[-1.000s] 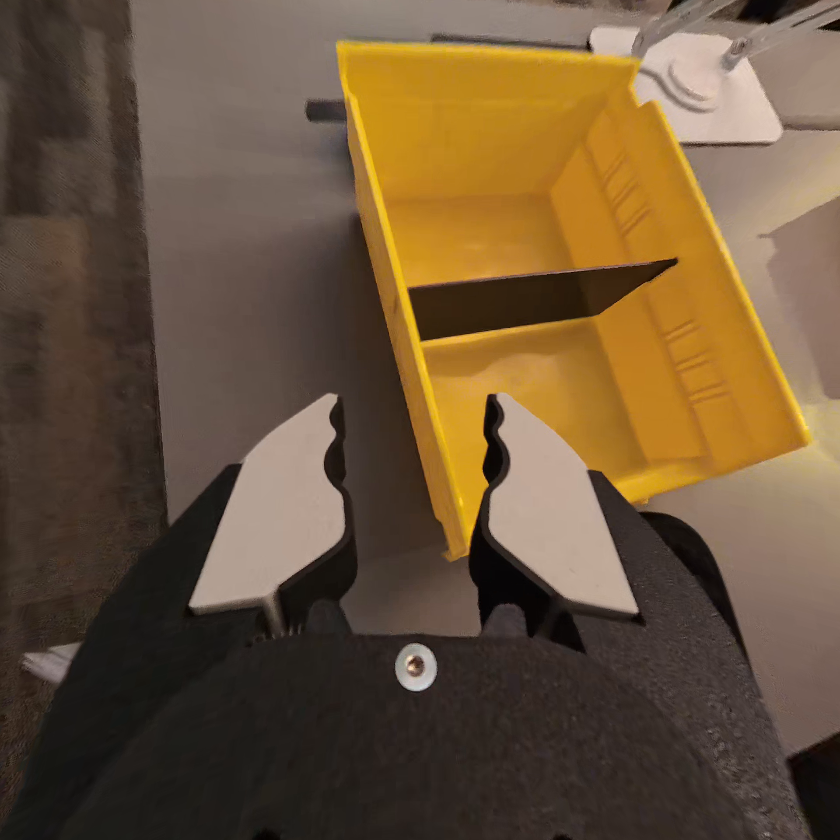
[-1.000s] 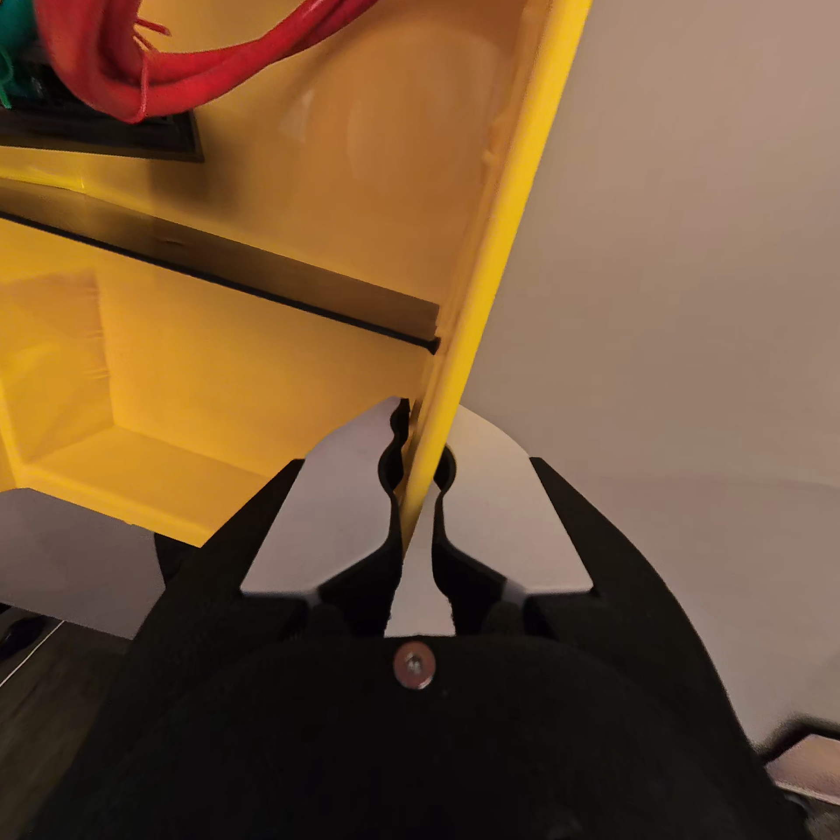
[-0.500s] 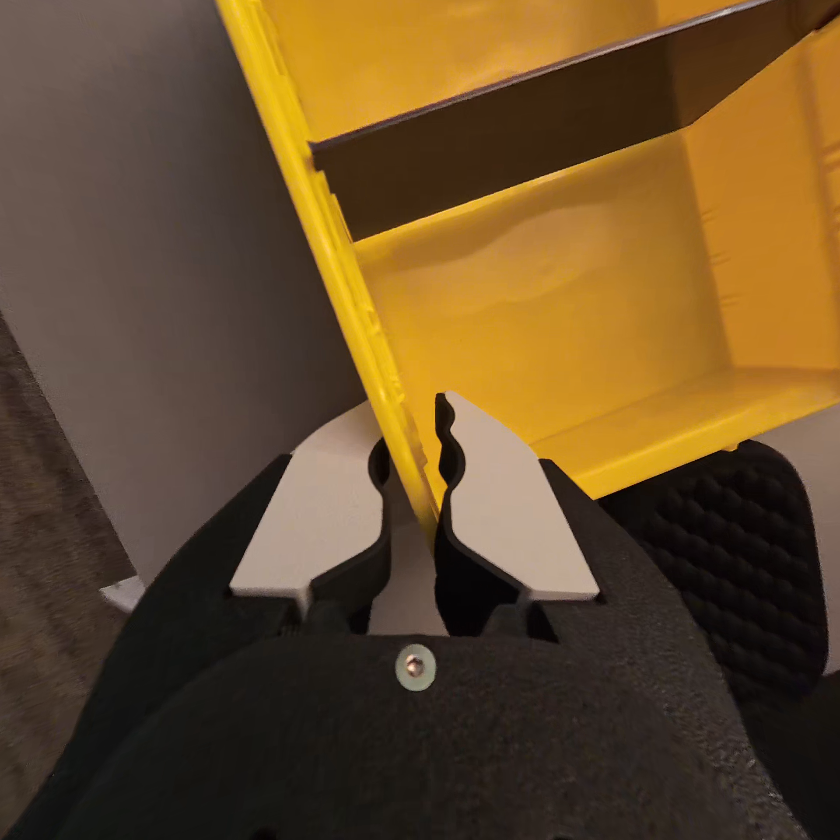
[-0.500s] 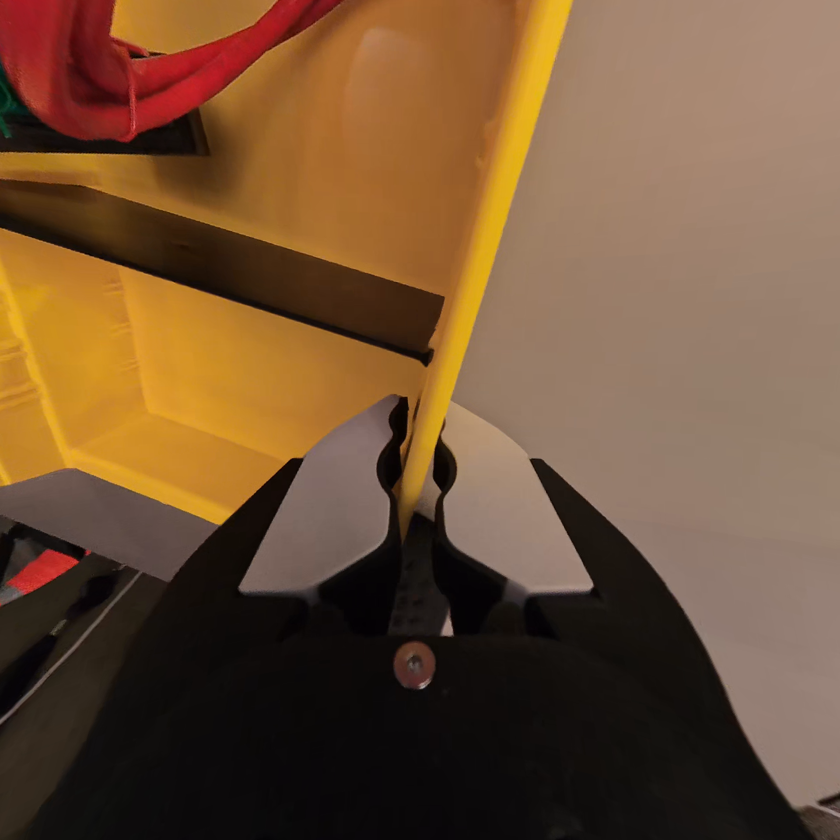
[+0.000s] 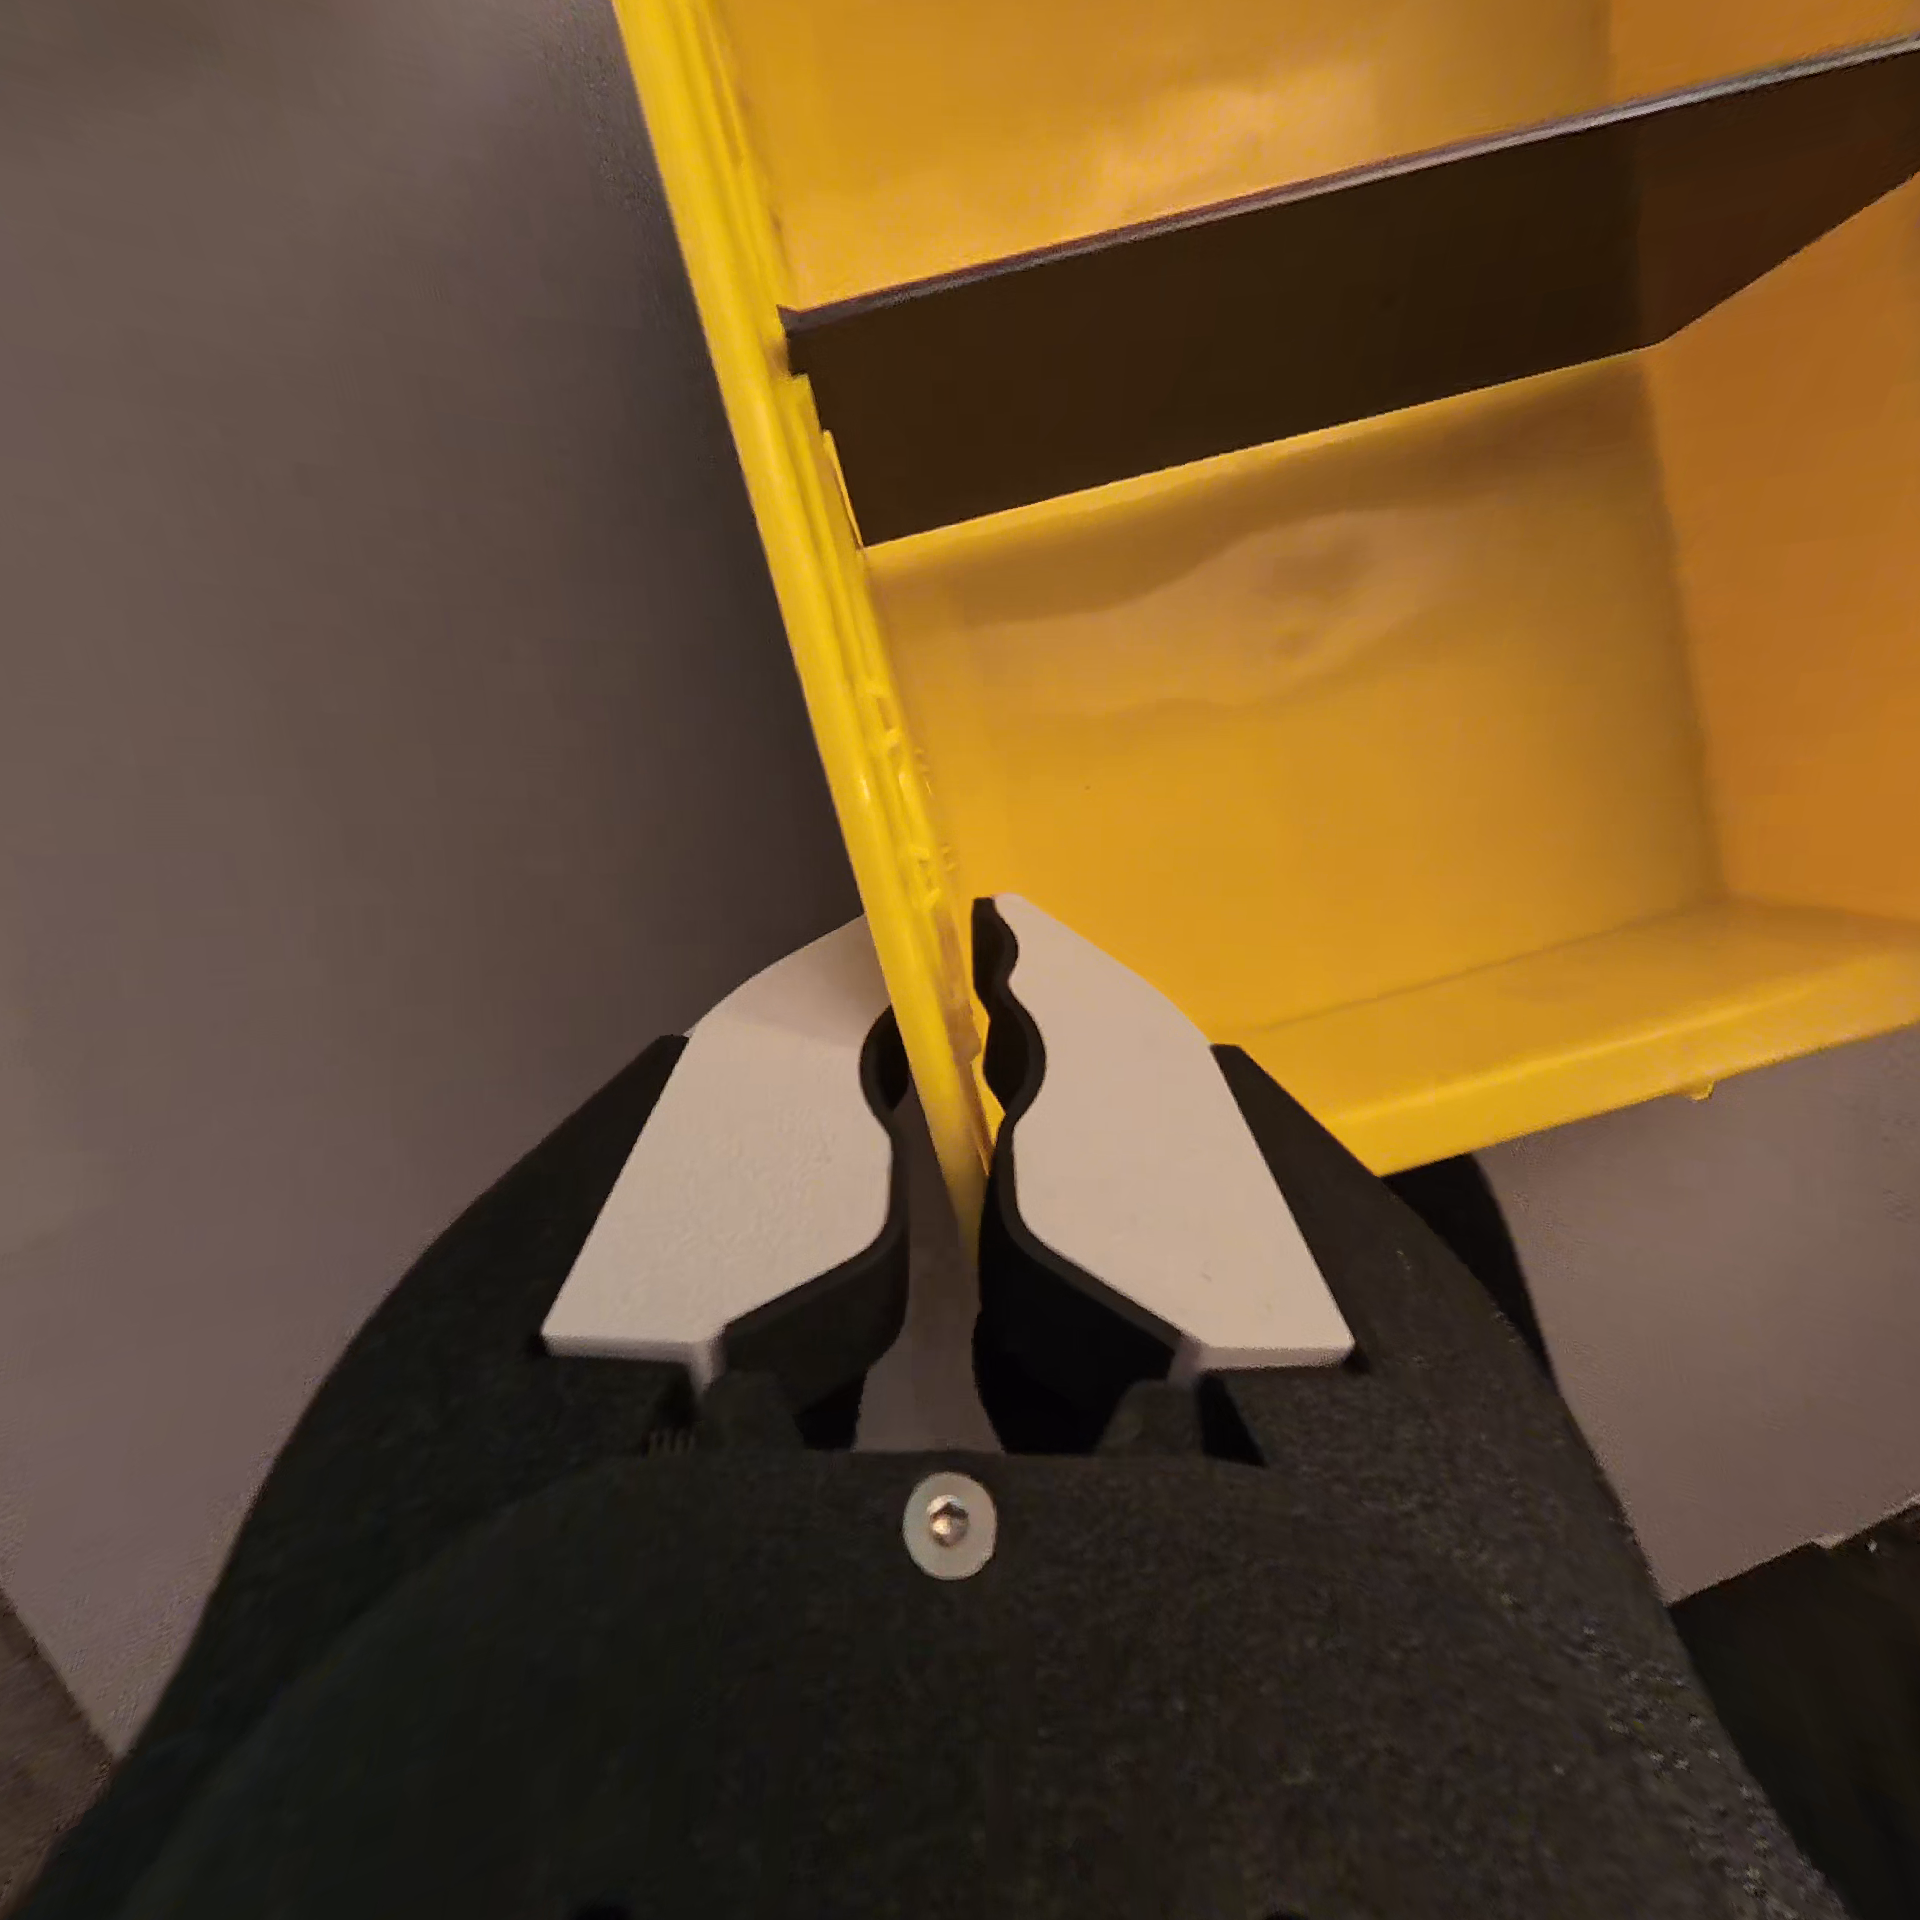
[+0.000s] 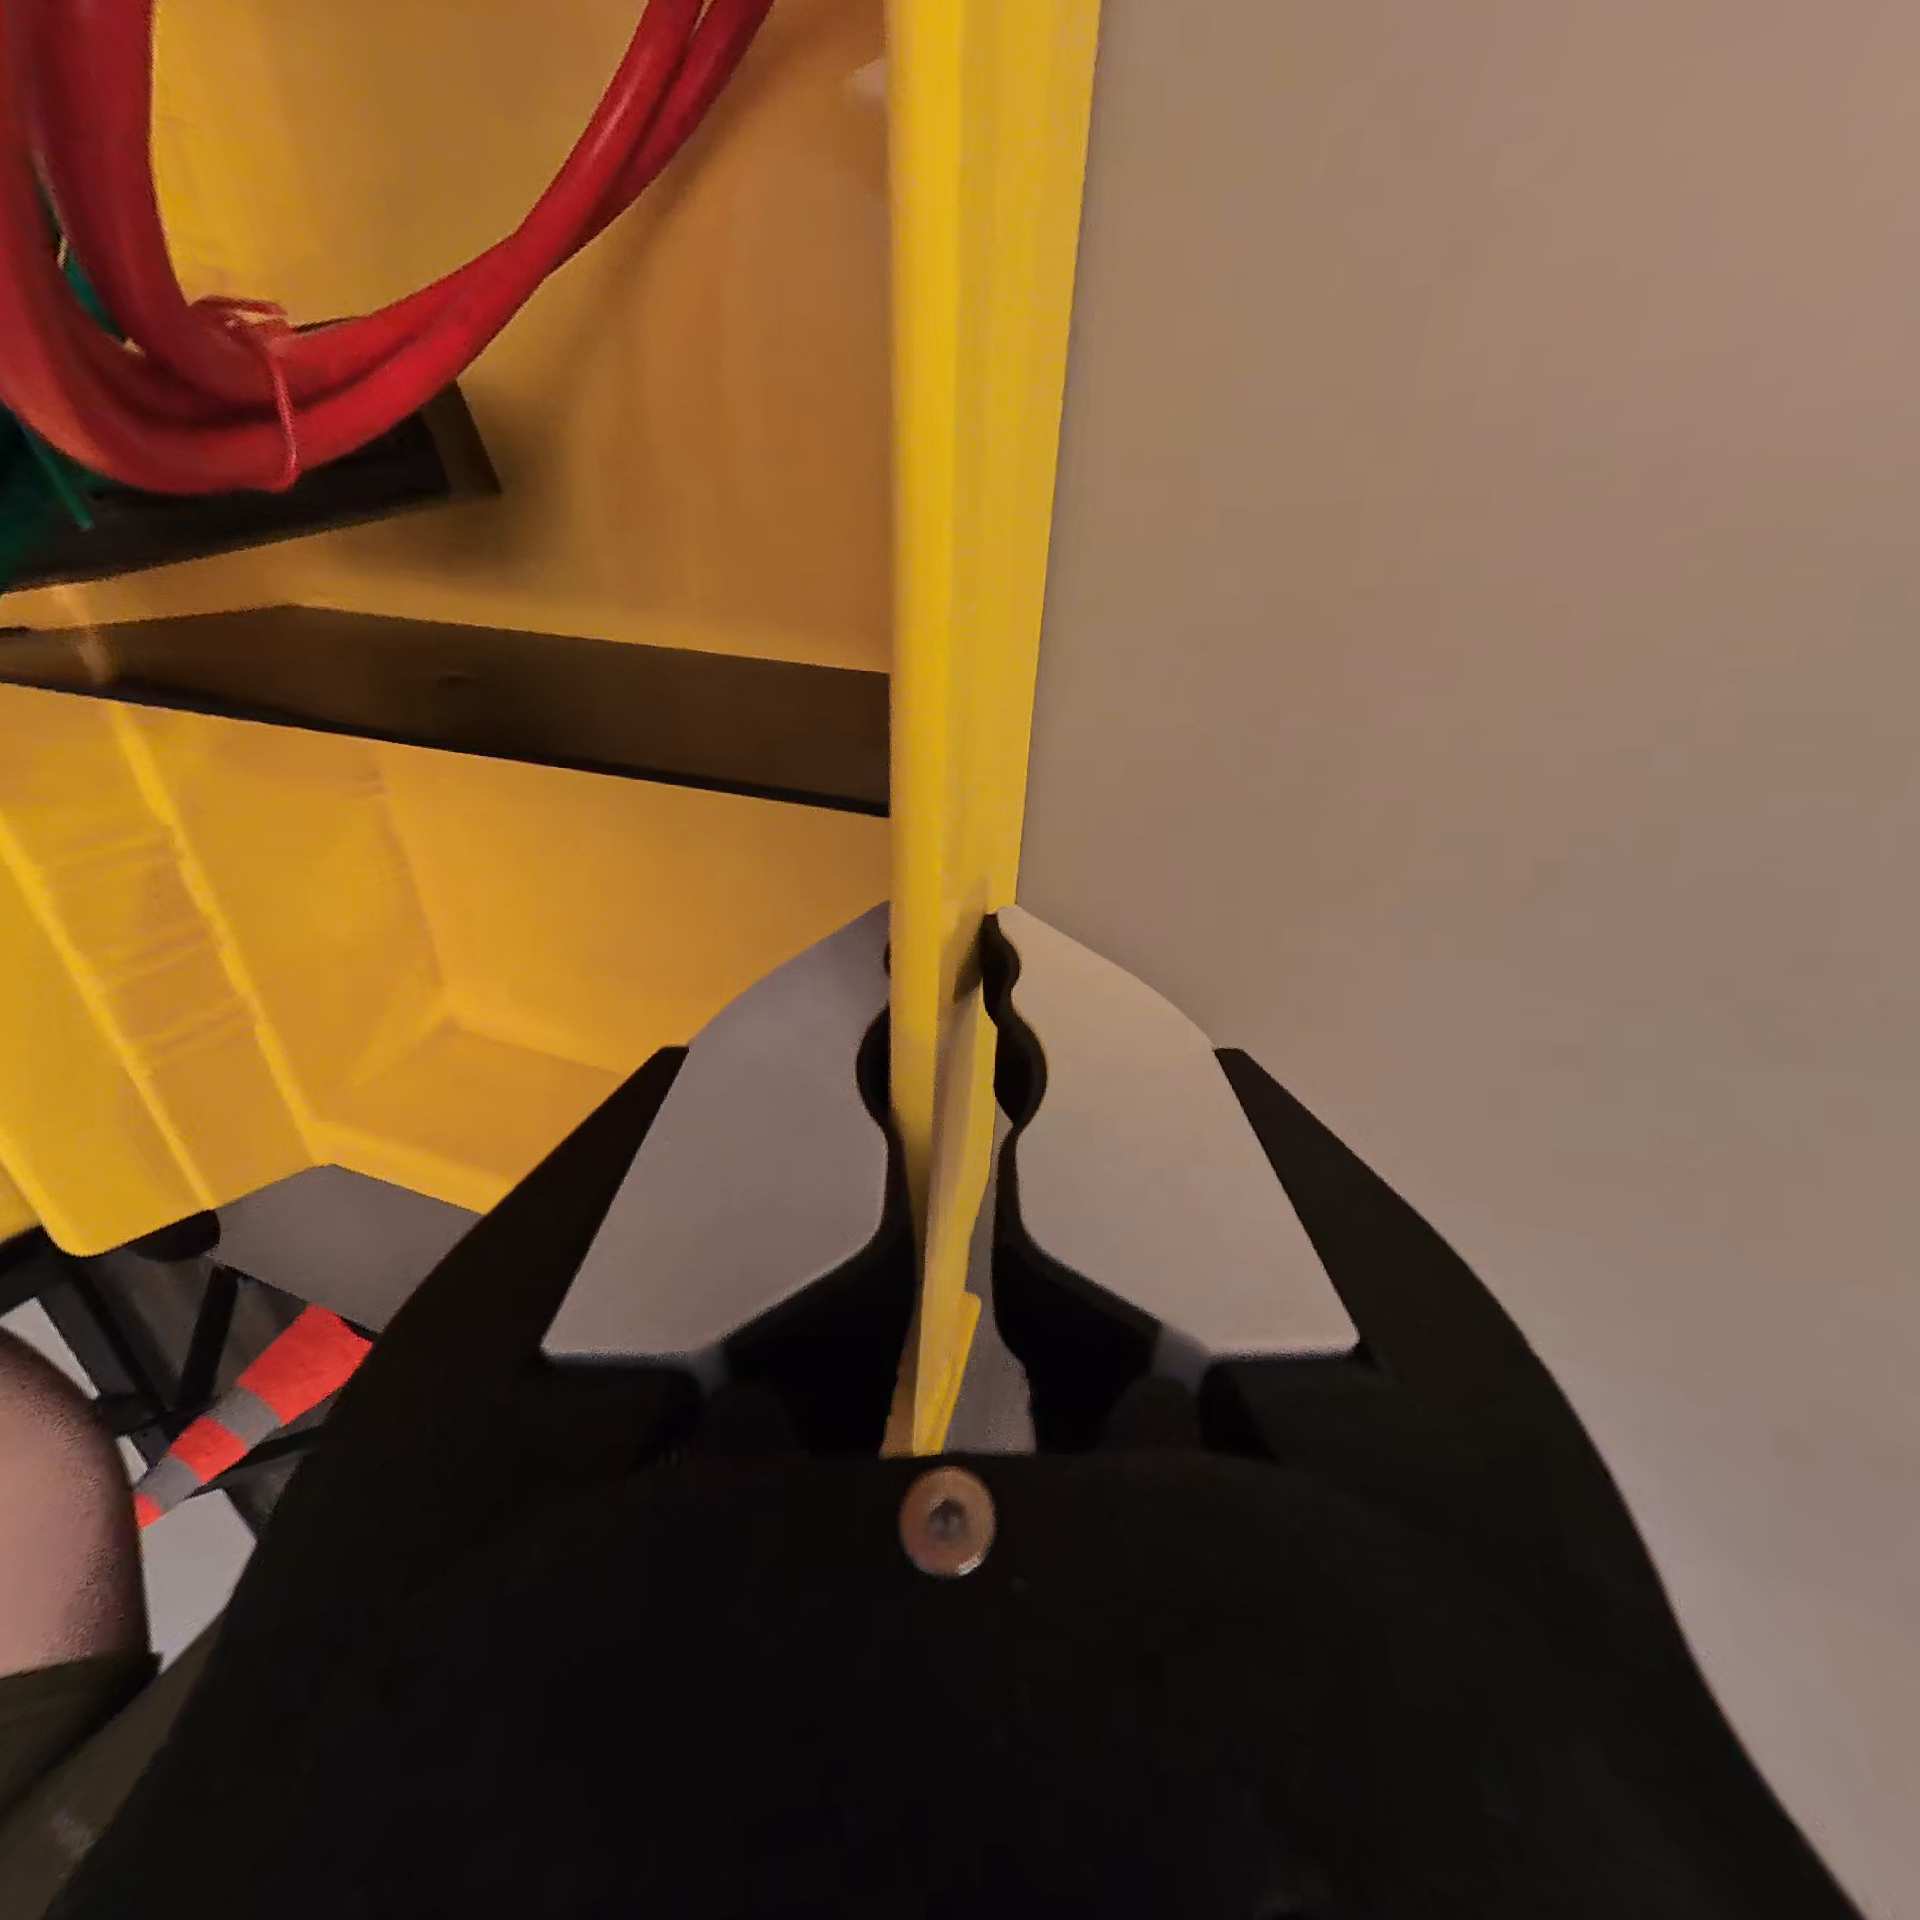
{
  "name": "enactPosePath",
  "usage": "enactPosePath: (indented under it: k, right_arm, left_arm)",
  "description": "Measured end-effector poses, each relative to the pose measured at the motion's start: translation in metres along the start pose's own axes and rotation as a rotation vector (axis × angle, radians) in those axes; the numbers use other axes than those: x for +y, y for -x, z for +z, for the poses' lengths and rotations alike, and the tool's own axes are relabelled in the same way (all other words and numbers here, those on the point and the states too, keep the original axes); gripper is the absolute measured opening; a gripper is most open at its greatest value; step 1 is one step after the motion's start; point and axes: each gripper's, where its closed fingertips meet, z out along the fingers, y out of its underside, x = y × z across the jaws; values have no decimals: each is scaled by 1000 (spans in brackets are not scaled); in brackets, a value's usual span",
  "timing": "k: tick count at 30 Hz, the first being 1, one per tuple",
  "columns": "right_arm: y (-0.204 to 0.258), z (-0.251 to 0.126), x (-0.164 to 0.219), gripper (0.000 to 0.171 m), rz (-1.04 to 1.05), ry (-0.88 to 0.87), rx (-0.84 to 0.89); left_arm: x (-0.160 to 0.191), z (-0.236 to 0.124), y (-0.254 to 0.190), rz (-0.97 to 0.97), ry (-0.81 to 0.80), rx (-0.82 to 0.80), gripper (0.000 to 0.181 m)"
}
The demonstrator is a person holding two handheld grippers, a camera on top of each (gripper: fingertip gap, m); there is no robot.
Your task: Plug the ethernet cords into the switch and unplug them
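Left gripper (image 5: 943,1023) clamped on the left side wall of a yellow plastic bin (image 5: 1299,790): 1 pale grey finger outside the wall, the other inside, wavy black pads pressed against the thin rim. Right gripper (image 6: 940,1023) likewise pinching the right side wall of the bin (image 6: 977,520), wall edge running straight up between the 2 flat grey fingers.

Bin smooth, glossy, hard moulded plastic, with ribbed slots along the inner walls. Crossed by a flat black divider (image 5: 1299,384), thin and matt, slotted into the left wall; same divider (image 6: 468,707) seen from the right side. Near compartment bare in both views, with a low sloped front lip.

Beyond the divider, in the far compartment: red cords (image 6: 260,374), round, rubbery, looped in a bundle, lying on a flat black slab (image 6: 312,499), presumably the switch, though too little showing to be sure. A sliver of green (image 6: 42,488) at the far left edge.

Grey matt table (image 5: 364,623) bare to the left of the bin; pale table (image 6: 1507,623) bare to the right. Orange-and-grey striped strap (image 6: 260,1392) below the bin's front corner.
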Motion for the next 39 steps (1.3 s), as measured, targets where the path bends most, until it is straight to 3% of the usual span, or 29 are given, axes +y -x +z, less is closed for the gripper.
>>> enactPosePath:
  k: [6,12,17,21,23,26,28,30,35,39]
  right_arm:
    - [9,4,-6,13,24,-19,-13]
    - [5,2,-19,14,85,-89,-30]
    - [4,-12,-26,15,47,-232,-9]
    - [6,-69,-27,19,0,-507,181]
    - [37,-112,-22,21,-99,-746,228]
    - [149,-134,7,33,-382,-1025,-56]
    - [214,-115,32,40,-475,-998,-275]
    - [253,-83,49,44,-497,-892,-350]
    - [272,-32,44,46,-472,-881,-82]
    - [278,-1,37,46,-388,-775,-87]
  left_arm:
    - [-7,5,-11,-26,4,6,6]
    - [-16,9,1,-190,-32,55,5]
    - [-15,7,7,-253,-52,32,5]
    - [-9,4,-4,-233,-33,35,8]
    - [-7,2,-15,-228,-30,104,15]
    - [-10,-4,-24,-226,-69,168,25]
    - [-15,-12,-25,-219,-133,174,27]
    - [-20,-25,-25,-199,-210,162,27]
    - [-36,-71,-27,-78,-466,0,50]
    - [-47,-110,-39,-24,-679,-54,64]
